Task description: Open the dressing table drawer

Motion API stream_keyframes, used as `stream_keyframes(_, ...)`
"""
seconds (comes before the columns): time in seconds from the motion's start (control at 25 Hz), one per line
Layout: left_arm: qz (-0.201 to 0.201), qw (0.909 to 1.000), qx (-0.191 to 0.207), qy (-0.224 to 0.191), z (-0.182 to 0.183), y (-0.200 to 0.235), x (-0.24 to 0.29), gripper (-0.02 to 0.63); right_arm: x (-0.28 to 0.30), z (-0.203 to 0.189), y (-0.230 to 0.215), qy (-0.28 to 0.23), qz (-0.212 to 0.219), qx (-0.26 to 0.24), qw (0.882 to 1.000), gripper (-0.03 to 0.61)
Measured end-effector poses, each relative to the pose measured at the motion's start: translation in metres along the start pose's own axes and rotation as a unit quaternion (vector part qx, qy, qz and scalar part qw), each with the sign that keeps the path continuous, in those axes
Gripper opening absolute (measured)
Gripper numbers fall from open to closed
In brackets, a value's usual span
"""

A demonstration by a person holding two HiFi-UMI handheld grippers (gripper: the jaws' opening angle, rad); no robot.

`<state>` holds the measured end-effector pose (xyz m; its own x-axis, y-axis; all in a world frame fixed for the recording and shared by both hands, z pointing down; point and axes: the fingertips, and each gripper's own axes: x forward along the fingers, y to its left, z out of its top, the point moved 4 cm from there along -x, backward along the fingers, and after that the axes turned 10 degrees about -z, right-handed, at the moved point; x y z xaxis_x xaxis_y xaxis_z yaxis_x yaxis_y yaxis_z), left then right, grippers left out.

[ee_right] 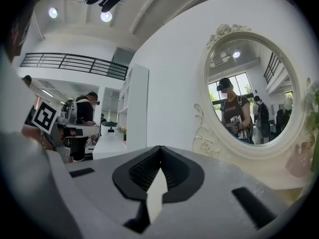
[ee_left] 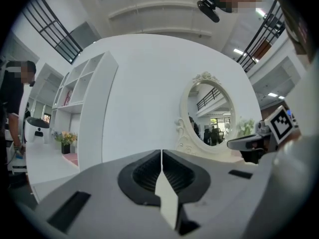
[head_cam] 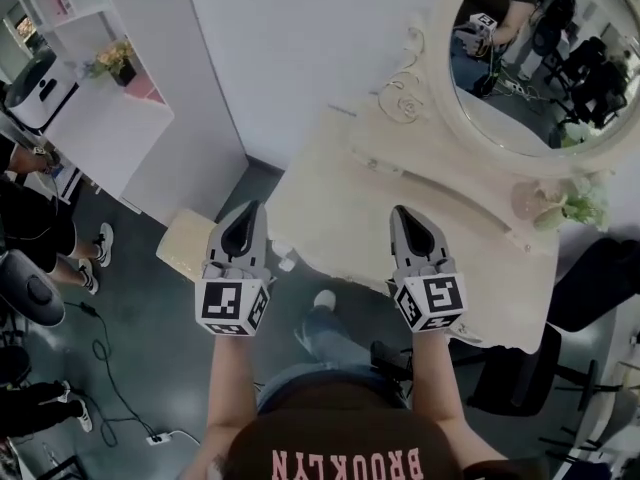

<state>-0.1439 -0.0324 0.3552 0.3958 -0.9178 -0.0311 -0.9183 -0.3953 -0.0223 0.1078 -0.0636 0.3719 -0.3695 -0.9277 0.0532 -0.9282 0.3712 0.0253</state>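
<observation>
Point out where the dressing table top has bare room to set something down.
The dressing table top looks bare across its left and middle in the head view, from the front edge back to the mirror. The right end is crowded: a pink vase and flowers stand below the mirror's rim.

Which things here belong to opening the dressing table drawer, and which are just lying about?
For the job: dressing table, drawer front hidden from above; left gripper and right gripper, both shut and empty.

Just there: oval mirror, flowers beside it, cream stool, floor cable.
</observation>
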Motion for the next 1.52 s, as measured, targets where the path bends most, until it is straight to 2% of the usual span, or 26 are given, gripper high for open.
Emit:
stream_keyframes(0.2, -0.021, 0.9998, -0.001, -0.001, 0.001, 0.036, 0.071, 0.008, 0.061, 0.0, -0.016, 0.008, -0.017, 0.001, 1.0, -0.002)
stream_keyframes(0.4, -0.036, 0.9993, -0.005, 0.01, -0.007, 0.051, 0.126, 0.008, 0.105, -0.005, -0.038, 0.022, -0.038, 0.006, 0.999, -0.002)
stream_keyframes(0.6, -0.049, 0.9985, -0.002, 0.024, -0.013, 0.062, 0.154, 0.008, 0.122, -0.011, -0.05, 0.029, -0.055, 0.014, 0.998, -0.002)
stream_keyframes(0.88, -0.063, 0.9971, -0.008, 0.041, -0.023, 0.08, 0.179, 0.008, 0.132, -0.022, -0.068, 0.045, -0.103, 0.026, 0.993, -0.002)
stream_keyframes(1.2, -0.125, 0.991, -0.002, 0.048, -0.031, 0.103, 0.232, 0.008, 0.144, -0.032, -0.077, 0.058, -0.18, 0.039, 0.981, -0.002)
stream_keyframes(1.52, -0.173, 0.983, -0.007, 0.062, -0.05, 0.156, 0.266, 0.008, 0.18, -0.049, -0.059, 0.083, -0.245, 0.035, 0.965, -0.002)
